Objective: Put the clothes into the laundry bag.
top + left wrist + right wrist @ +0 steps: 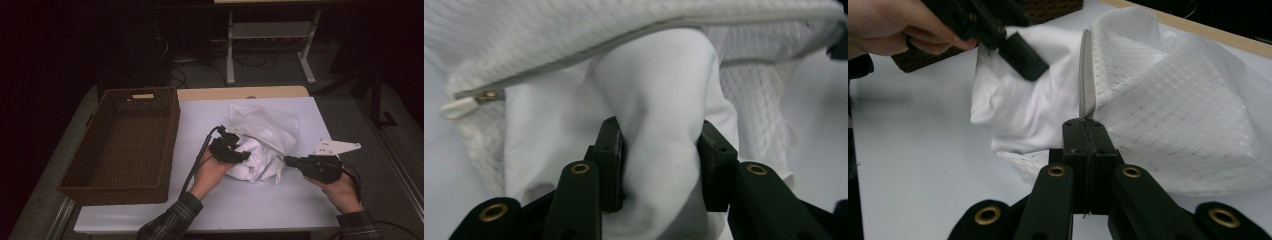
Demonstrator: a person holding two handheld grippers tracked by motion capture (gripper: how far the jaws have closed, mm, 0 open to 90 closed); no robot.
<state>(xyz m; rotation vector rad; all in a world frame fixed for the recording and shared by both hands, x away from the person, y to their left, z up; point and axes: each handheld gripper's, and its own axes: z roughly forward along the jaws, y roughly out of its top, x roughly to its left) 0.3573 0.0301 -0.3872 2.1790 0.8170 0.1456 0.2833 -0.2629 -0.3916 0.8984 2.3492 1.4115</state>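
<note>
Dim floor and a metal table frame sit beyond the pale white tabletop [150,210] I am working over. Near its middle lies a white mesh laundry bag with a grey zipper [267,125], and a soft white cloth garment [252,160] bulges out of its open mouth. My left gripper [659,150] has its jaws clamped on a thick fold of that garment, cloth bunched between the pads [610,150]. My right gripper [1087,137] is pressed together, pinching the bag's zipper edge [1088,85] to hold the mouth in place. Both things look light, limp and easily crumpled, not fragile; I judge the cloth will stretch and drag rather than move as one piece, so a deep bite on a thick fold is the best hold, and the reinforced zipper hem suits the bag. A dark brown woven wicker basket [165,145] stands well apart to the left. Snagging on the mesh or the zipper pull [459,107] seems the main hindrance.
</note>
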